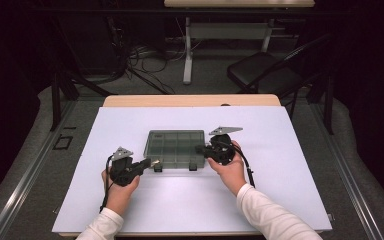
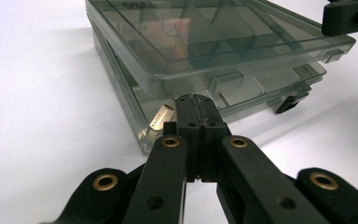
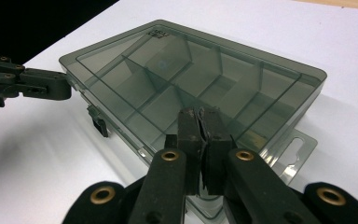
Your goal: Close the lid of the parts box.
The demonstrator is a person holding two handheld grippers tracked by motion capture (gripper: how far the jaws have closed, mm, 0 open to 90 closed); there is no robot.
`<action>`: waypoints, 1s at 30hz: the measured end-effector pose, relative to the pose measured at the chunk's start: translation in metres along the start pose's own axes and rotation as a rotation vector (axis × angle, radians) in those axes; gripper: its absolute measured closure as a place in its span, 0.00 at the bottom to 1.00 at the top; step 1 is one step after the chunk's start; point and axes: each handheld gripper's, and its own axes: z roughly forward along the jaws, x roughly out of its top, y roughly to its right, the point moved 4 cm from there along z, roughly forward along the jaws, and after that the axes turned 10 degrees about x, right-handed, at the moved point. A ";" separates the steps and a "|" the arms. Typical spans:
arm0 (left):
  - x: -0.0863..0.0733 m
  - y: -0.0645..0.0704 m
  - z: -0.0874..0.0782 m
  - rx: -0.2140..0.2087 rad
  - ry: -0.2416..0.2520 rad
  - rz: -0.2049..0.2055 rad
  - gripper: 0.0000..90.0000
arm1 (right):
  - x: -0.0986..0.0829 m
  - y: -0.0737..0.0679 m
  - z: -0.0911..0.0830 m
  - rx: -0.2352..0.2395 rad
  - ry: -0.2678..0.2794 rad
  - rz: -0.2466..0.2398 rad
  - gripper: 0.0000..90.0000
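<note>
The smoky box [image 1: 175,148] lies on the white mat [image 1: 130,210] between my two grippers, its lid raised a crack along the front. My left gripper [image 2: 196,103] has its jaws pressed together, holding nothing, tips right at the box's near front corner by a latch [image 2: 291,101]. My right gripper [image 3: 200,122] is pinched thin on the lid's edge at the box's side. Beyond the mat, a chair [image 1: 265,70] on the floor

Both grippers' fingers [image 2: 196,108] pressed together
</note>
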 end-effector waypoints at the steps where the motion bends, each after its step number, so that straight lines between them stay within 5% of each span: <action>1: 0.000 0.000 -0.001 -0.001 0.000 -0.001 1.00 | 0.000 -0.001 0.000 0.001 -0.001 -0.001 0.98; 12: 0.002 0.000 -0.012 -0.004 0.035 -0.006 1.00 | -0.009 -0.001 0.001 0.015 -0.005 0.015 0.98; 30: 0.011 -0.006 0.006 0.026 0.049 -0.025 1.00 | -0.025 0.003 0.005 0.014 0.002 0.025 0.98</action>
